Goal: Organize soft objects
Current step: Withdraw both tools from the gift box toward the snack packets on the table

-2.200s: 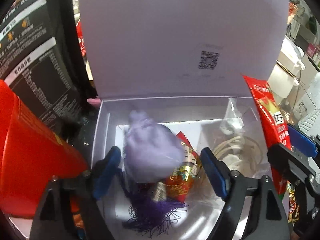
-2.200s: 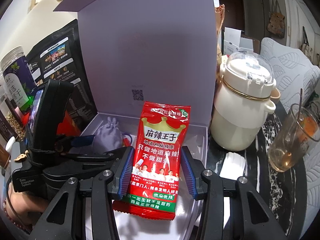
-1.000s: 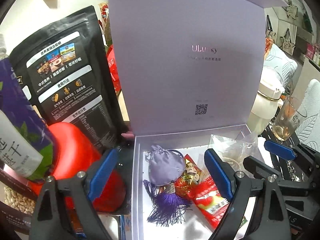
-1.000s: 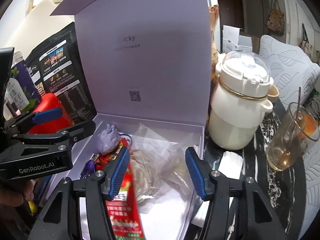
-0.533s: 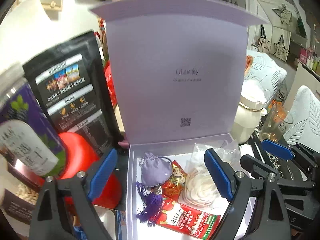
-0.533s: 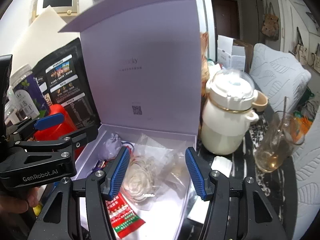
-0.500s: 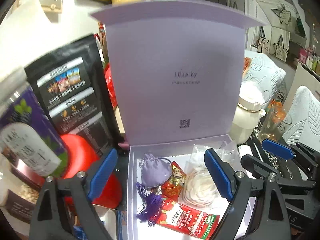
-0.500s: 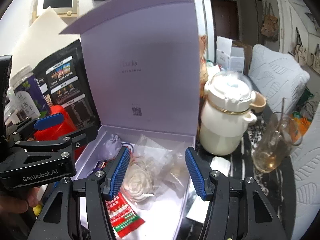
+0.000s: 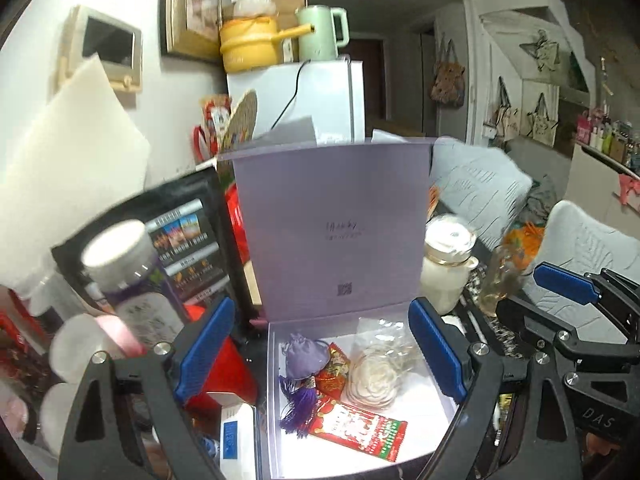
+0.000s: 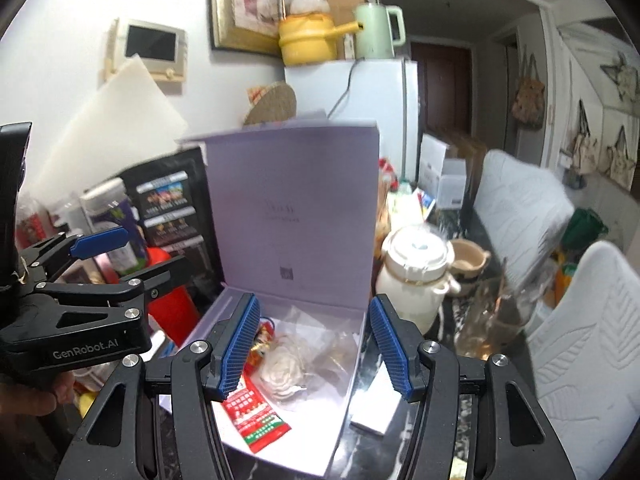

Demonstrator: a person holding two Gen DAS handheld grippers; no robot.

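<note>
An open lavender box [image 9: 276, 400] stands with its lid [image 9: 332, 224] upright. Inside lie a purple pouch [image 9: 304, 358] with a tassel, a small red packet [image 9: 334, 372], a bagged white fabric flower [image 9: 374, 378] and a red snack packet [image 9: 358, 426]. The box [image 10: 352, 376], flower [image 10: 282, 372] and snack packet [image 10: 256, 412] also show in the right wrist view. My left gripper [image 9: 320, 356] is open and empty, held above and back from the box. My right gripper [image 10: 314, 346] is open and empty, also raised above the box.
Left of the box stand a black pouch [image 9: 188, 236], a purple-labelled jar [image 9: 132, 288] and a red container [image 9: 224, 376]. Right of it are a white lidded pot [image 10: 416, 276], a glass cup [image 10: 488, 316] and white cushioned chairs [image 10: 580, 320]. A white fridge [image 9: 320, 100] stands behind.
Both grippers have pulled up and back from the box, which looks smaller now. The snack packet that the right gripper held lies in the box. Both stay open.
</note>
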